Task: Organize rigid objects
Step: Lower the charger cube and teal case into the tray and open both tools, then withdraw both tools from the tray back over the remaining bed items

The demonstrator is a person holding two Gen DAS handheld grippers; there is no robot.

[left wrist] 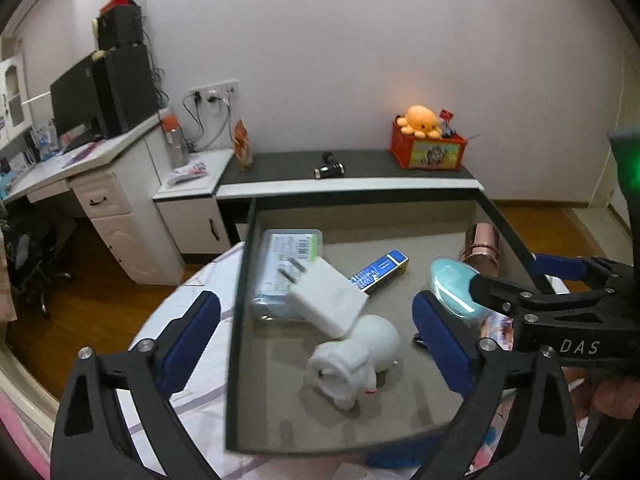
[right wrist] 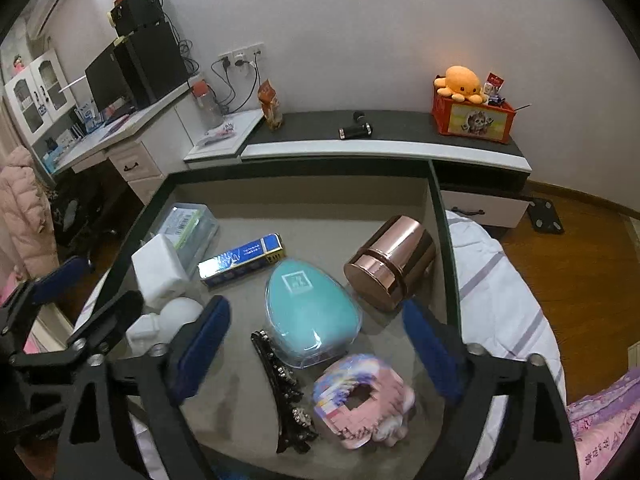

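Grey-lined tray (right wrist: 442,240) on the bed already holds the teal case (right wrist: 310,312), copper canister (right wrist: 390,262), blue box (right wrist: 240,260), white charger (left wrist: 328,300) and others. Left tongs (left wrist: 316,340) and right tongs (right wrist: 316,344) gape wide, empty. Only the right view shows the hair clip (right wrist: 286,392); sorting seems unfinished.

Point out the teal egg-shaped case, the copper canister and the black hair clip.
teal egg-shaped case (right wrist: 310,312): right wrist view, middle of its top.
copper canister (right wrist: 394,260): right wrist view, its side wall.
black hair clip (right wrist: 282,384): right wrist view, mid-length.
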